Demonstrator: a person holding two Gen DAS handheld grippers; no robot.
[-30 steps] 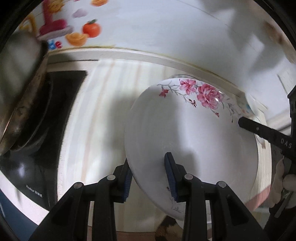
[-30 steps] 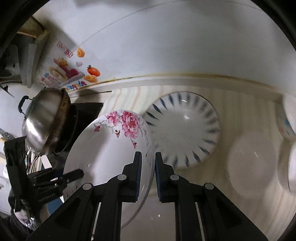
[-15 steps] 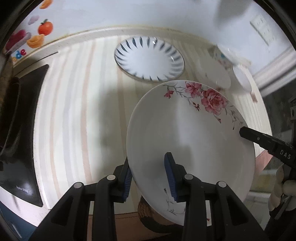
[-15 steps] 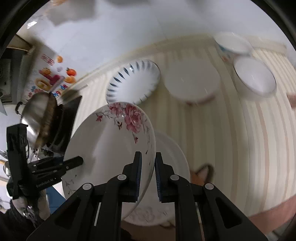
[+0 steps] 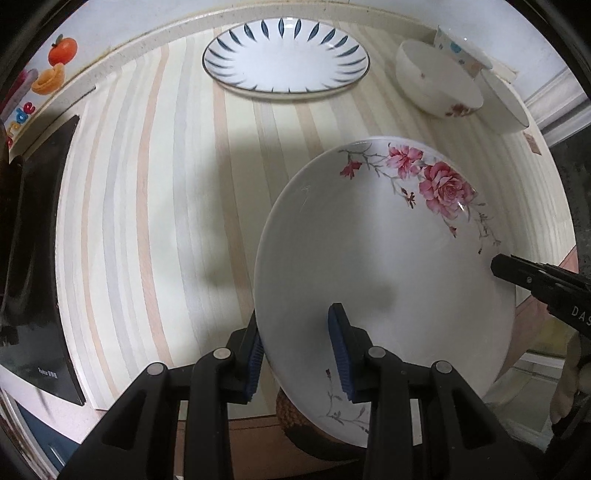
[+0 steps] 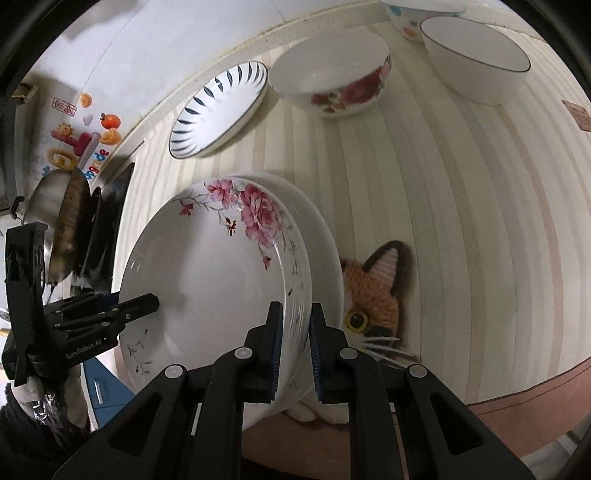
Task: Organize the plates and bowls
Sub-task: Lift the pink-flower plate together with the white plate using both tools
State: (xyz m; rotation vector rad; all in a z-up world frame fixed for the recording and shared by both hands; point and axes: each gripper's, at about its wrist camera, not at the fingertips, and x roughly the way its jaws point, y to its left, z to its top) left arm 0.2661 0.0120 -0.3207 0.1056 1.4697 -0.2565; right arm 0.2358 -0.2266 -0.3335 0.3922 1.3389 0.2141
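A white plate with pink roses (image 5: 384,266) is held by both grippers over the striped counter. My left gripper (image 5: 299,354) is shut on its near rim. My right gripper (image 6: 295,339) is shut on its opposite rim (image 6: 291,258); its finger shows at the right edge of the left wrist view (image 5: 535,280). In the right wrist view a second white plate (image 6: 325,251) lies just under the rose plate, on a knitted cat-face mat (image 6: 373,291). A blue-petal plate (image 5: 286,61) sits at the back, also seen in the right wrist view (image 6: 218,109).
Three bowls stand at the back right: a rose-patterned one (image 6: 332,74), a plain white one (image 6: 476,62) and a blue-dotted one (image 6: 406,22). A black stove top (image 5: 33,258) and a steel pot (image 6: 59,214) are at the left. The counter's front edge is near.
Both grippers have carried the rose plate from beside the pot to the near right and lowered it over the second plate on the cat mat. Both stayed shut on it.
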